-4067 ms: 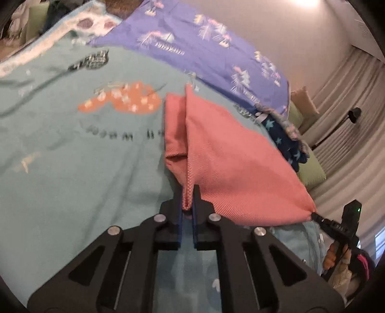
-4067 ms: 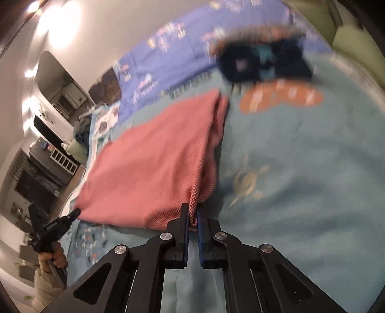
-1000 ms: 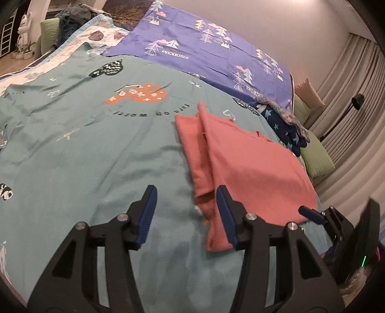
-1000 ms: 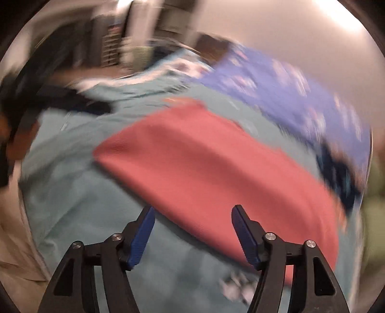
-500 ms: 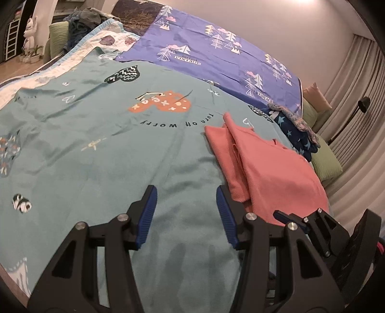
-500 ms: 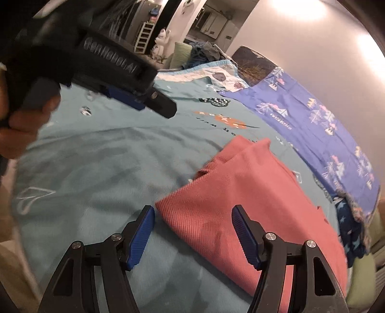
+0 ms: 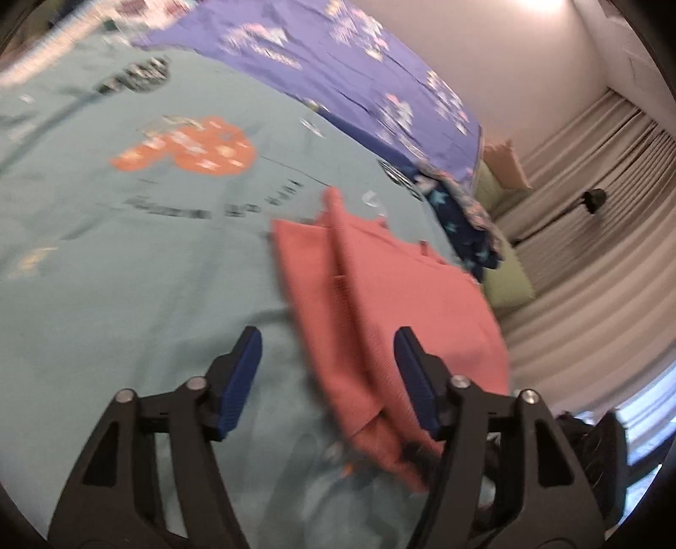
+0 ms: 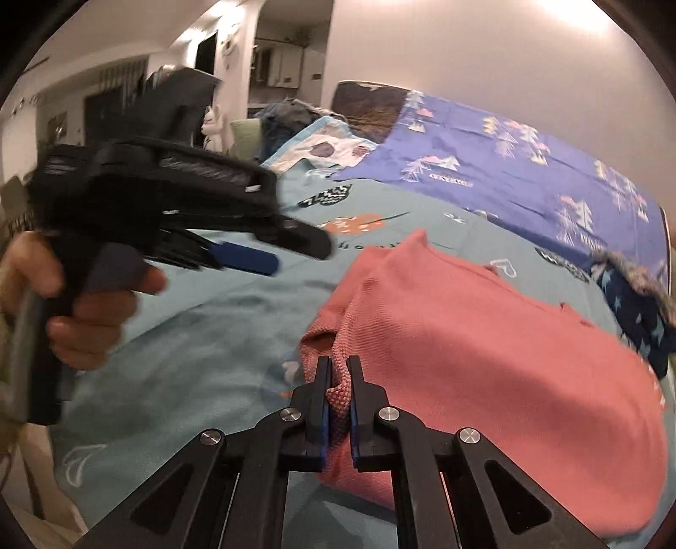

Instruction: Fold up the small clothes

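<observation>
On the teal bedspread (image 8: 203, 321), one pink garment (image 8: 486, 359), right claw (image 8: 338, 371) pinching its edge, left claw (image 7: 327, 371) opening, gripping nothing.

Both views are warm and fairly dim, lit from a bright glare patch on the wall (image 8: 583, 17) at the upper right of each frame, blown out to white. The left wrist view is smeared by motion blur: the prints on the teal bedspread (image 7: 126, 253) at upper left streak, and the pink cloth's (image 7: 405, 304) edges are soft. The right wrist view is sharper at centre, where the cloth's weave reads clearly, but the left hand (image 8: 84, 304) at left is blurred. Fisheye distortion bends the edges, and 4 black corners vignette each frame.
</observation>
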Demonstrator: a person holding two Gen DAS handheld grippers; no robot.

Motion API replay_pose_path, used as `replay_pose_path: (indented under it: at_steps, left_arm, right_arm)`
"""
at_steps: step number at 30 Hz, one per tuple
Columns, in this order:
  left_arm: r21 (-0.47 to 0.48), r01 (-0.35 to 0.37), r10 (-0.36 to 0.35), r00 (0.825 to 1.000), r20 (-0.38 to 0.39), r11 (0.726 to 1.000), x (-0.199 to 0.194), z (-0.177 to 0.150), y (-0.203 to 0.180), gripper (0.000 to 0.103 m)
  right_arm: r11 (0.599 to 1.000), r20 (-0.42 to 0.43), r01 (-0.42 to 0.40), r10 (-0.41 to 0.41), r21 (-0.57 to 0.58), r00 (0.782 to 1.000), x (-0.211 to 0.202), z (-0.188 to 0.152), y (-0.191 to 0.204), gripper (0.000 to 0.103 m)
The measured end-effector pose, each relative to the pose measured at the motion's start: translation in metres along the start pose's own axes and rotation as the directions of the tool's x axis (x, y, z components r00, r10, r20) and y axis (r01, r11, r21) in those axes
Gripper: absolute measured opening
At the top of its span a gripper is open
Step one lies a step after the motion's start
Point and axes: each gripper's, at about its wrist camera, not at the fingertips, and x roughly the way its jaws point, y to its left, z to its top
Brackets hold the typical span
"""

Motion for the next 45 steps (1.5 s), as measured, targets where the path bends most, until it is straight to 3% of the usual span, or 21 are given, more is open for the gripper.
replay_pose_path:
  at_steps: [2, 7, 9, 11, 19, 28, 36, 45]
  left_arm:
    - [-0.012, 0.015, -0.015, 0.999, -0.040, 1.000, 0.017, 0.008, -0.002, 0.067]
    - [-0.031, -0.034, 0.031, 0.996, -0.088, 0.999, 0.052, 0.022, -0.004, 0.064]
    - [-0.041, -0.042, 0.039, 0.996, -0.078, 0.998, 0.054, 0.026, -0.005, 0.031]
    - [-0.076, -0.009, 0.002, 0.996, -0.088, 0.997, 0.055, 0.031, -0.003, 0.011]
    - [-0.044, -0.007, 0.004, 0.999, -0.047, 0.999, 0.044, 0.045, -0.033, 0.010]
    - [0.077, -0.015, 0.017, 1.000, -0.015, 0.997, 0.050, 0.058, -0.106, 0.009]
    - [0.188, 0.007, 0.001, 0.999, -0.042, 0.982, 0.090, 0.062, -0.185, 0.009]
    - [0.335, 0.013, 0.034, 0.990, -0.135, 0.942, 0.172, 0.042, -0.271, 0.008]
  right_arm:
    - [0.999, -0.008, -0.020, 0.020, 0.027, 1.000, -0.002, -0.001, -0.001, 0.005]
    - [0.997, -0.010, -0.052, 0.053, 0.063, 0.999, -0.006, -0.003, -0.005, 0.005]
    - [0.996, -0.006, -0.062, 0.062, 0.070, 0.998, -0.008, -0.003, -0.006, 0.005]
    - [0.993, -0.002, -0.078, 0.078, 0.086, 0.997, -0.009, -0.003, -0.008, 0.005]
    - [0.973, 0.050, -0.140, 0.133, 0.184, 0.990, -0.025, -0.002, -0.029, 0.005]
    - [0.942, 0.156, -0.165, 0.123, 0.291, 0.980, -0.063, -0.003, -0.081, 0.005]
    - [0.900, 0.226, -0.150, 0.059, 0.410, 0.972, -0.099, -0.025, -0.141, 0.005]
    - [0.825, 0.252, -0.105, -0.047, 0.555, 0.967, -0.134, -0.067, -0.215, 0.005]
